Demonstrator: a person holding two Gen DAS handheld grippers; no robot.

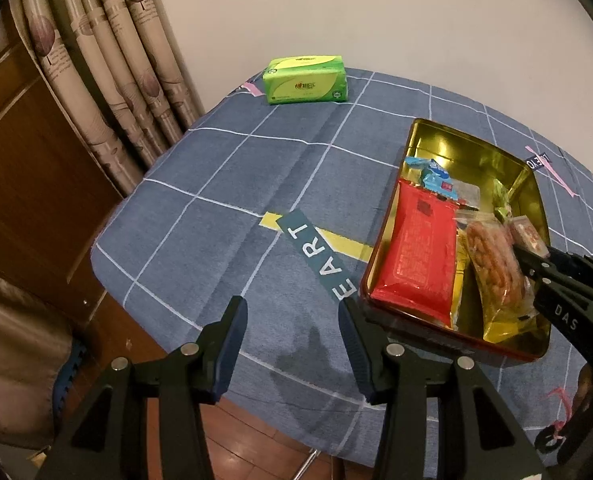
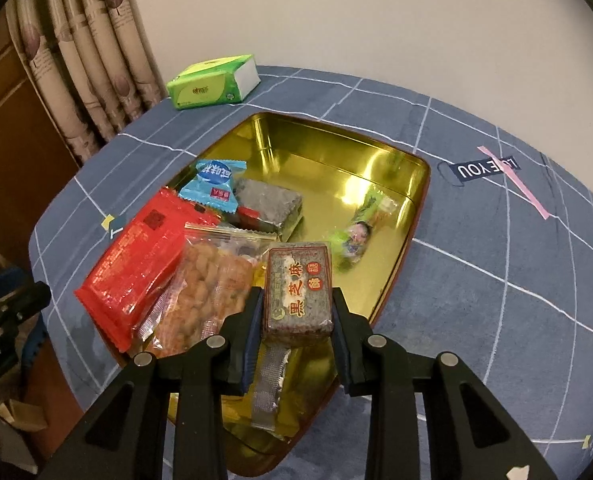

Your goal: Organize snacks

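Surface: round table covered by a blue-grey cloth with a white grid [image 1: 256,168], printed word patches and pink strips seen on it.
Room: plain pale wall behind; beige patterned curtain [image 1: 108,64] and brown wooden door panel [image 1: 24,168] seen off the table's left edge; reddish wood floor below the near edge.
Tissue pack: green soft plastic pack of tissues [image 1: 305,79], laid flat near the table's far edge, well apart from the tin.
Tin: shallow rectangular metal tin, shiny gold inside, dark red outside [image 2: 336,148], set toward the table's right side; its far half is bare.
Tin contents: glossy red flat foil packet [image 2: 136,260] against the tin's left wall; clear crinkled bag of orange-brown snacks [image 2: 204,288] just beside it, overlapping; small blue sweet wrapper [image 2: 216,180] and grey block in clear wrap [image 2: 268,204] toward the middle; small green twisted sweet [image 2: 356,236] near the right wall.
Held snack: dark rectangular sesame cake in clear wrap with a printed label [image 2: 299,292], held over the tin's near end, wrapper tail hanging below.
Right gripper [image 2: 298,312]: angled downward over the tin's near edge, jaws narrow, both pads pressed on the cake's sides.
Left gripper [image 1: 292,344]: angled downward above the table's near edge, just left of the tin, jaws partly spread, nothing between them.
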